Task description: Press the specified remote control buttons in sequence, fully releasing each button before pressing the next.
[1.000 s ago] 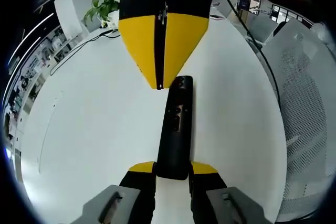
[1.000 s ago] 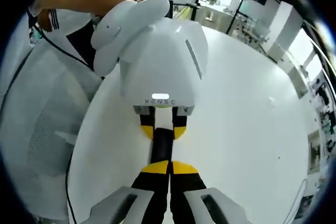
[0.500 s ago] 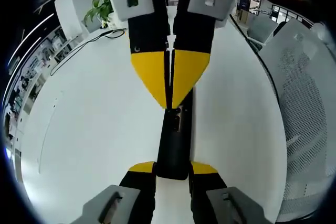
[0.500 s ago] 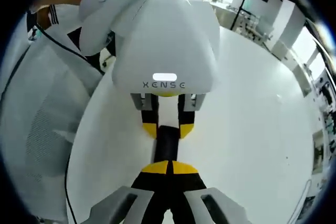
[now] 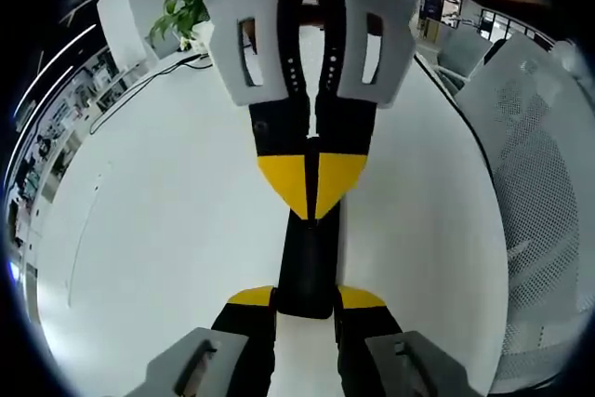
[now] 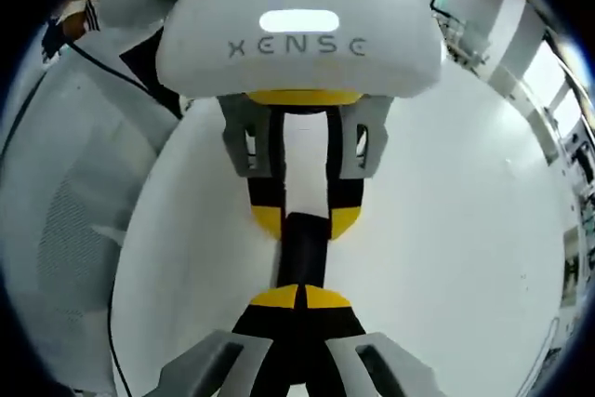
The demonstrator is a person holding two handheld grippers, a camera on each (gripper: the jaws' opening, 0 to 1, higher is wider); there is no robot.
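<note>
In the left gripper view, low at centre, our left gripper (image 5: pixel 305 299) clamps the near end of the black remote control (image 5: pixel 306 262), steadying it on the white table (image 5: pixel 158 230). Our right gripper (image 5: pixel 312 216), jaws closed into one point, comes down from the top of the frame onto the remote's middle, seemingly to press a button

The single readable word is "XENSE", in grey capitals across the white housing of the left gripper (image 6: pixel 305 222) as the right gripper view shows it, just under a glowing white bar; the marks on the black remote control (image 5: pixel 308 262) are too small to read.
</note>
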